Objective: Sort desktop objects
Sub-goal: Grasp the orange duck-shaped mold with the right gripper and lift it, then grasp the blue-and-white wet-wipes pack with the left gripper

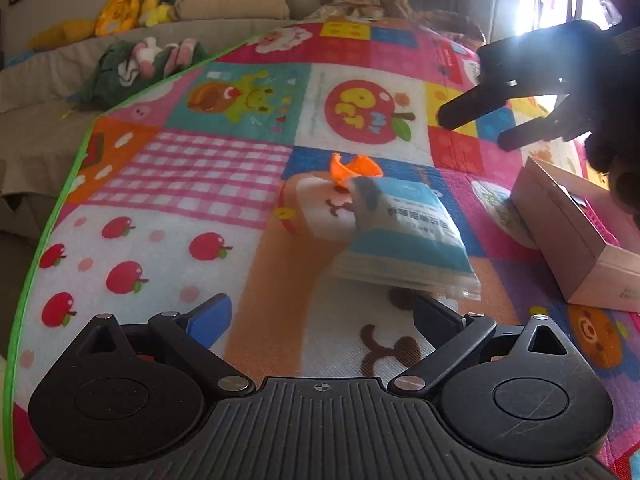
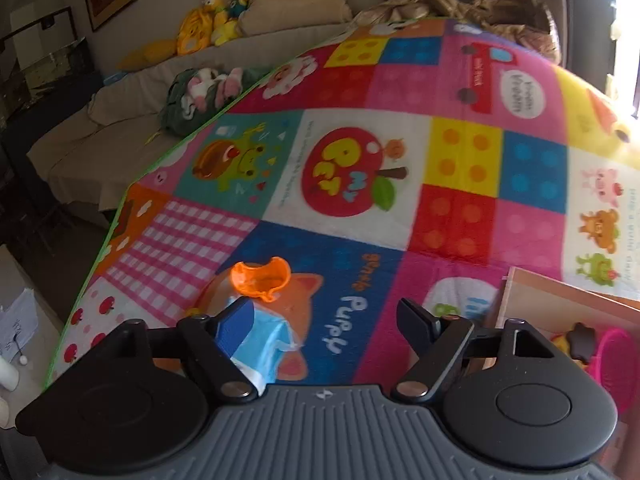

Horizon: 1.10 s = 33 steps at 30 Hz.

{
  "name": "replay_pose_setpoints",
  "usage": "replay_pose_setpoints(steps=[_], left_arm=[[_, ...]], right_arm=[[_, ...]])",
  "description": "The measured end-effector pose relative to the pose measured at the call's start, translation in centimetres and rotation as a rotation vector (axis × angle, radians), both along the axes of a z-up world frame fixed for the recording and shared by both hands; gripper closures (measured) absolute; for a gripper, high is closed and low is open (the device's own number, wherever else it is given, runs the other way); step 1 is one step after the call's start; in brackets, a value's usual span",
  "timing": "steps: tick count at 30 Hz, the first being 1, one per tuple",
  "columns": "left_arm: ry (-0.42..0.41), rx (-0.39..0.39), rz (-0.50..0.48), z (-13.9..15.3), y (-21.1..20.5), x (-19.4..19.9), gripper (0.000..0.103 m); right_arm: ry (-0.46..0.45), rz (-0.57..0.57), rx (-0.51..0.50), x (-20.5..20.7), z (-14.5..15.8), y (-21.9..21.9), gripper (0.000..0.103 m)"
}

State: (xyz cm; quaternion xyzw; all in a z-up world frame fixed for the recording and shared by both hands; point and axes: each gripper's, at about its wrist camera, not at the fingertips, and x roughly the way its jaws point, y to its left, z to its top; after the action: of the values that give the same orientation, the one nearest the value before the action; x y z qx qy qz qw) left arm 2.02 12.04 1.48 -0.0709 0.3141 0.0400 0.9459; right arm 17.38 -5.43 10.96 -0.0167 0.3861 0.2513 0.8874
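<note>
A blue and white tissue pack (image 1: 404, 232) lies on the colourful play mat (image 1: 192, 184), just ahead of my open, empty left gripper (image 1: 320, 316). An orange plastic toy piece (image 1: 354, 168) lies right behind the pack. A pink cardboard box (image 1: 576, 232) stands to the right. My right gripper (image 1: 476, 128) hangs open and empty above the mat, up and right of the pack. In the right wrist view my right gripper (image 2: 324, 320) is open over the mat, with the pack (image 2: 264, 340) and the orange piece (image 2: 260, 282) at its left finger. The box (image 2: 560, 312) holds pink and yellow toys.
The mat's green edge (image 1: 60, 208) runs along the left. Beyond it is a beige sofa (image 2: 100, 136) with plush toys (image 2: 216, 16) and a green bundle (image 2: 200, 92). Crumpled cloth (image 2: 460, 4) lies at the far end. Bright window light comes from the upper right.
</note>
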Motion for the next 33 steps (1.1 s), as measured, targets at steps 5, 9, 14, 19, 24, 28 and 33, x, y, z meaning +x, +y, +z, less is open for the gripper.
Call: replay_pose_setpoints(steps=[5,9,14,19,24,28,33], left_arm=[[0.001,-0.06,0.056,-0.3,2.0,0.2,0.002],[0.003,-0.064,0.044,-0.5,1.9,0.2,0.002],[0.0,-0.076,0.028,-0.7,1.8,0.0,0.001],[0.002,-0.079,0.028,-0.7,1.8,-0.1,0.001],[-0.004,-0.013,0.018,-0.4,0.4,-0.1,0.001],[-0.002,-0.008,-0.06,-0.2,-2.1,0.0,0.001],[-0.03,0.083,-0.125,0.9,-5.8,1.4,0.001]], right_arm=[[0.136,0.037,-0.013,5.3,-3.6,7.9,0.014],[0.12,-0.005,-0.138,8.0,-6.8,11.6,0.016],[0.094,0.024,-0.152,7.3,-6.7,11.5,0.045],[-0.001,0.059,-0.054,2.7,-2.0,7.3,0.045],[-0.058,0.113,-0.012,-5.9,0.4,0.0,0.045],[-0.01,0.057,0.002,-12.0,-1.1,-6.6,0.045],[-0.018,-0.06,-0.053,-17.2,-5.0,-11.9,0.045]])
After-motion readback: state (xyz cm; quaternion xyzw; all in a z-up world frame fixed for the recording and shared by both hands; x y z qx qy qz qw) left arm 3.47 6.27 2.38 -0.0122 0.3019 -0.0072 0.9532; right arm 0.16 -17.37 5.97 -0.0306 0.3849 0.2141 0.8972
